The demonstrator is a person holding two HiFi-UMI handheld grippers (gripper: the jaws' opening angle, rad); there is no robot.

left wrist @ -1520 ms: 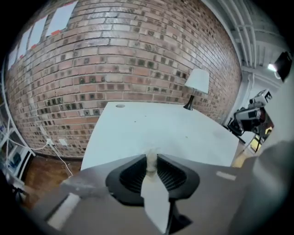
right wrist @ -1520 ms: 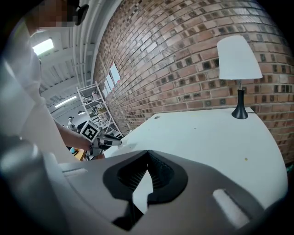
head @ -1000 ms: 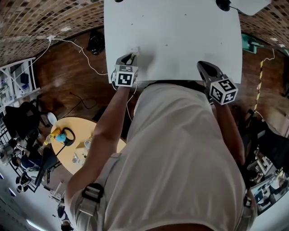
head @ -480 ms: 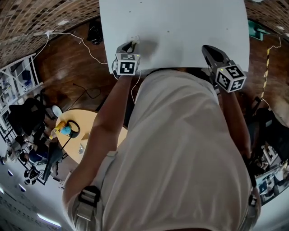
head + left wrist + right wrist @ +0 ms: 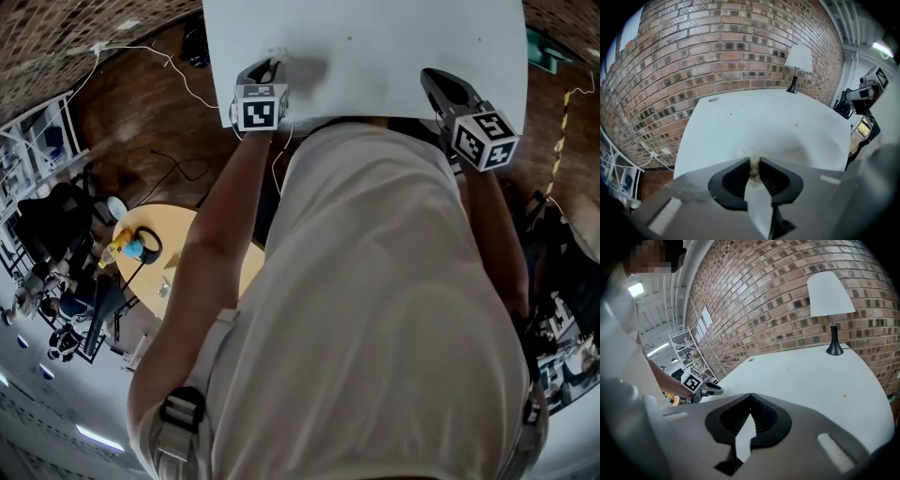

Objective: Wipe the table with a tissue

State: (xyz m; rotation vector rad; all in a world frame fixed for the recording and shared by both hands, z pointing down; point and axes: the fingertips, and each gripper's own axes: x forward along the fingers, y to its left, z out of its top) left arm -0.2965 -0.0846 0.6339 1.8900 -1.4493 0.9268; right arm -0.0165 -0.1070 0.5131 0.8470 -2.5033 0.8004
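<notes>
The white counter (image 5: 764, 122) looks smooth and matt, with a few small dark specks on it. My left gripper (image 5: 754, 160) is matt grey plastic with black ribbed pads. Its jaws have just been closing on the pale, soft, crumpled paper tissue (image 5: 753, 171) between them. My right gripper (image 5: 750, 394) has the same matt grey shell and ribbed black pads. A rough red-brown brick wall (image 5: 717, 47) with paler mortar fills the upper frame. At upper right in the right gripper view, the table lamp (image 5: 830, 296) has a matt white shade. In the head view, the dark brown wooden floor (image 5: 141, 131) shows at upper left, and my pale shirt (image 5: 375, 309) is plain matt cloth.
</notes>
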